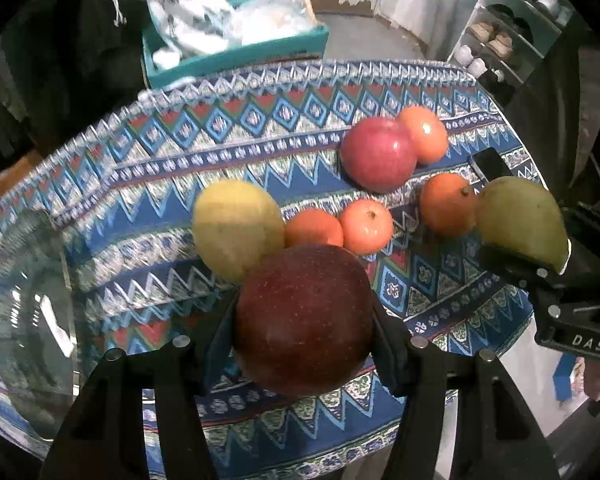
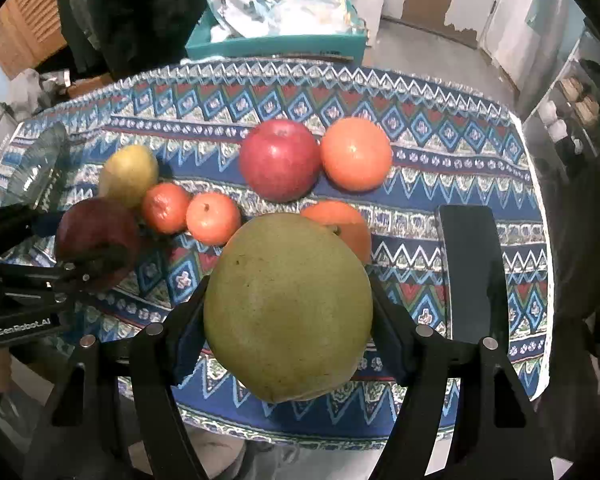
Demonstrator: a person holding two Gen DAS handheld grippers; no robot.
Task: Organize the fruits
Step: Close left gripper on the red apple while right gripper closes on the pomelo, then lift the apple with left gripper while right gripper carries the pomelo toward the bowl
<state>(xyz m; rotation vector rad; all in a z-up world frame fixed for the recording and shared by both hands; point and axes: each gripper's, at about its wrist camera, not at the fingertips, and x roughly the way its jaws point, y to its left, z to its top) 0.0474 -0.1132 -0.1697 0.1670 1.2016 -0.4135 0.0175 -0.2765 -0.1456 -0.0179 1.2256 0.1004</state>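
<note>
My left gripper is shut on a dark red apple, held above the patterned tablecloth. My right gripper is shut on a green pear; that pear also shows in the left wrist view. The dark apple shows at the left of the right wrist view. On the cloth lie a yellow pear, a red apple, and several oranges and tangerines, among them one beside the red apple and two small ones.
A clear glass bowl stands at the table's left end. A black phone lies on the cloth at the right. A teal box with bags sits beyond the far edge. A shoe rack stands at the right.
</note>
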